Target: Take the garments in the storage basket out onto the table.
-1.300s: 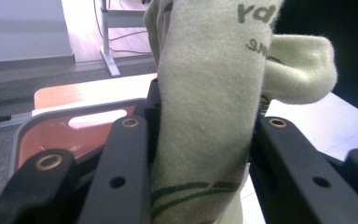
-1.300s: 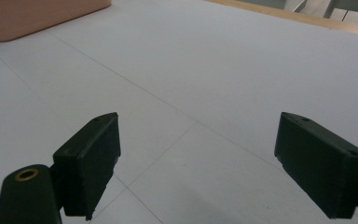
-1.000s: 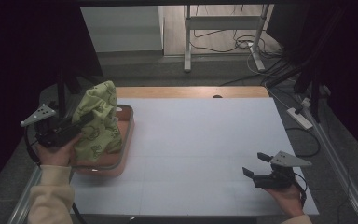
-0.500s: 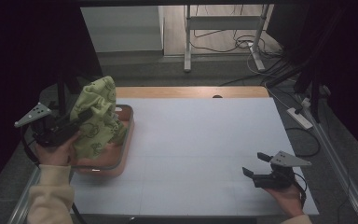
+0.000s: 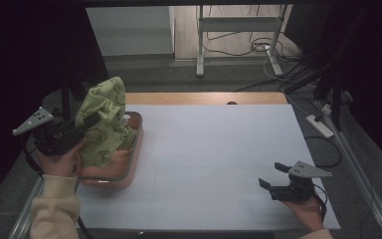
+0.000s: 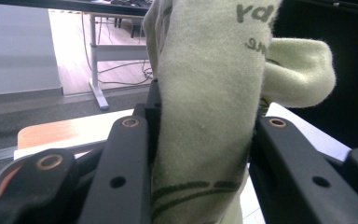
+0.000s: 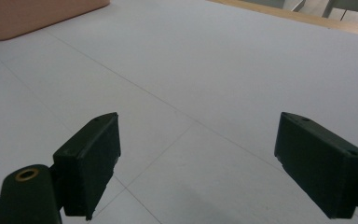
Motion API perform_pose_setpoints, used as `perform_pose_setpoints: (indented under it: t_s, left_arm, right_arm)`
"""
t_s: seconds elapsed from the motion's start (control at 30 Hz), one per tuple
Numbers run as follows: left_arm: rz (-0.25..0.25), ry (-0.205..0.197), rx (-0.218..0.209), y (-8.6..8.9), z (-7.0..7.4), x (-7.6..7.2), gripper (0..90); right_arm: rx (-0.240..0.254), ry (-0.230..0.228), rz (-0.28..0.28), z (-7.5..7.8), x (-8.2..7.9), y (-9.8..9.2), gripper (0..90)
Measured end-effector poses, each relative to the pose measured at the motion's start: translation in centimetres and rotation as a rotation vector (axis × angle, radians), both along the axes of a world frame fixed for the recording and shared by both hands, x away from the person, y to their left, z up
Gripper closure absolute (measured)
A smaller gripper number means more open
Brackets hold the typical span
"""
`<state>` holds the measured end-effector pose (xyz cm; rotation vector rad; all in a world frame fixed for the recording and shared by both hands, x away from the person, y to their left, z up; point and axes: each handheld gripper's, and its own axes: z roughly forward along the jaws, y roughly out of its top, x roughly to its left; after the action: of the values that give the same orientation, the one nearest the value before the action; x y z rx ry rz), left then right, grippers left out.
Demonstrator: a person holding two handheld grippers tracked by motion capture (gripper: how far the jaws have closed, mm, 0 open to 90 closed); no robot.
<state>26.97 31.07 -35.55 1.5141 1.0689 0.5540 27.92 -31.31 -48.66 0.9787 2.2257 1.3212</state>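
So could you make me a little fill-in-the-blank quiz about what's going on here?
1. The left gripper is shut on a light ____ cloth.
2. The cloth hangs over an orange ____.
3. The right gripper has its jaws ____, with nothing between them.
4. The white table has a ____ far edge.

Missing words: green; tub; open; wooden

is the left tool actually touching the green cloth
Touching. The left gripper view shows the green cloth pinched between the left tool's two black jaws, fabric pressed against both inner faces with no gap.
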Motion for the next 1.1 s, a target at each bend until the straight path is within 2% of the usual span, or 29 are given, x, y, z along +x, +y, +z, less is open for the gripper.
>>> perform_pose_setpoints:
  t_s: [0.4, 0.8, 0.97, 1.1]
  left_arm:
    - [-0.035, -0.029, -0.024, -1.0, 0.8, 0.2, 67.2]
    - [-0.032, -0.056, -0.036, -1.1, 1.5, 0.0, 67.3]
    - [-0.044, -0.052, -0.029, -1.3, 1.6, 0.2, 67.3]
    - [-0.048, -0.052, -0.048, -1.1, 1.7, 0.5, 67.3]
  right_arm:
    - [-0.003, 0.000, -0.002, 0.0, 0.0, 0.0, 14.5]
    - [-0.002, -0.001, -0.003, 0.0, 0.0, 0.0, 14.5]
    - [0.000, -0.002, -0.007, 0.0, 0.0, -0.1, 14.4]
    - [0.002, -0.003, -0.012, 0.1, 0.0, -0.2, 14.5]
